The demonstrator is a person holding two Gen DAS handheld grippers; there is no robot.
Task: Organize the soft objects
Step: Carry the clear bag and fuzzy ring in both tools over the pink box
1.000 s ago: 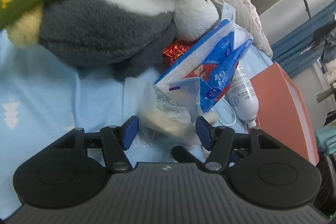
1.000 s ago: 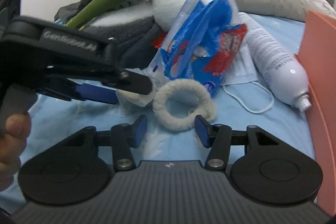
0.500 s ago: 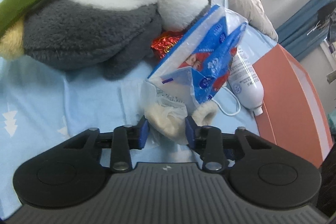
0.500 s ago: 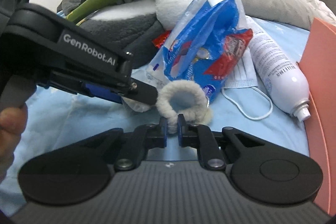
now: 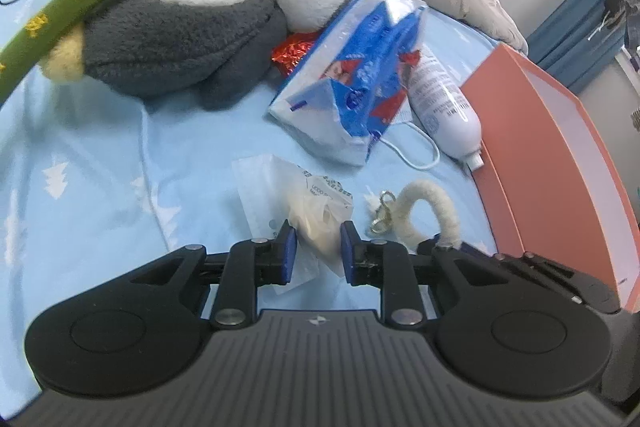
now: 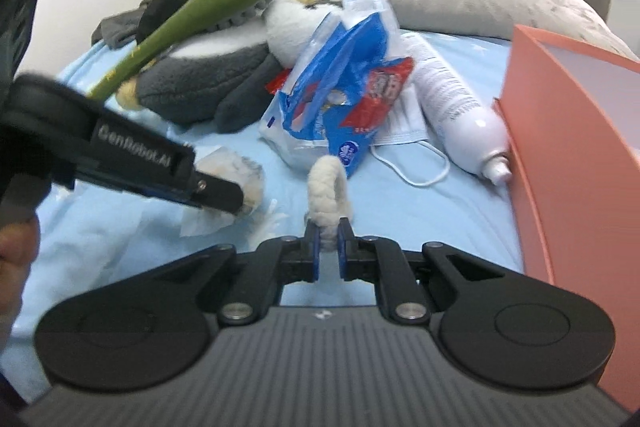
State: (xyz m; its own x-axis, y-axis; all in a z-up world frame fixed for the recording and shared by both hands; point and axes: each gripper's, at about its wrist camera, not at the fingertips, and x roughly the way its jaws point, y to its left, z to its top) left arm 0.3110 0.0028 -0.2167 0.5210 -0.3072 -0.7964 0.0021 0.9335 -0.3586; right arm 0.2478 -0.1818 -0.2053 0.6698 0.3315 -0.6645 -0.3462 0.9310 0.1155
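Both picks are now being lifted off the bed beside the orange box (image 5: 560, 163): the right hand-held gripper (image 6: 328, 247) is pinching the fuzzy ring (image 6: 328, 191), while the left hand-held gripper (image 5: 316, 251) is closing on the bagged cream plush (image 5: 316, 223), so boxing probably follows.

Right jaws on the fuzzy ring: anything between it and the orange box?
Nothing visible. The cream fuzzy ring is pinched in the right gripper; bare light-blue bedsheet runs to the orange box. The white spray bottle and face mask lie farther back, off that line.
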